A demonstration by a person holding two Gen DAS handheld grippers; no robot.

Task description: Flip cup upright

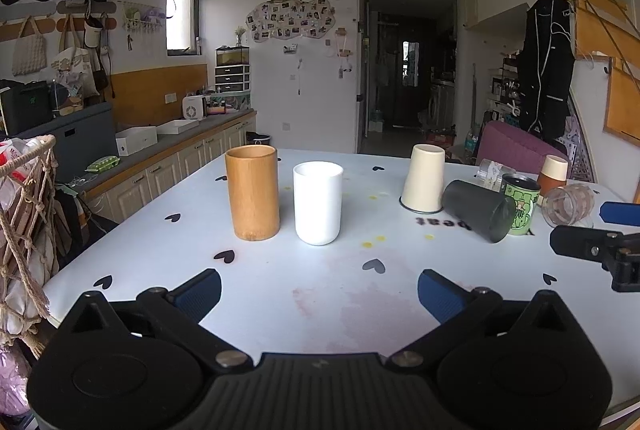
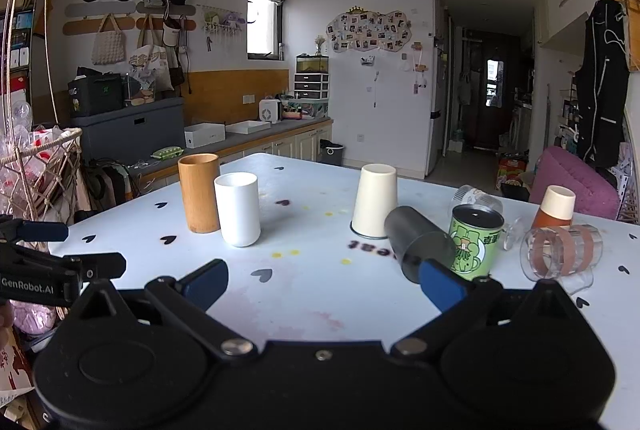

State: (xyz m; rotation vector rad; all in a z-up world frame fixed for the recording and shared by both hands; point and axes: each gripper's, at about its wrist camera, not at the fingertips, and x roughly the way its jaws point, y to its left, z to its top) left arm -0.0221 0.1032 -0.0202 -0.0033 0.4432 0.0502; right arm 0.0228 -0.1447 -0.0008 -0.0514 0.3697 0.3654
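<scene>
White table (image 1: 320, 282) with heart stickers; purple seat (image 2: 576, 182), perhaps a sofa, behind

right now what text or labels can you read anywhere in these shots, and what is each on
"GenRobot.AI": white print on the left gripper body, seen from the right wrist view.
"eat", upside down: dark letters on the table, partly hidden by the dark cup lying on its side.
Two dark characters on the green can: too small to read.
Lettering on the tote bag on the wall: too blurred to read.

left gripper (image 1: 319, 293): spread wide, holding nothing | right gripper (image 2: 323, 282): likewise
</scene>
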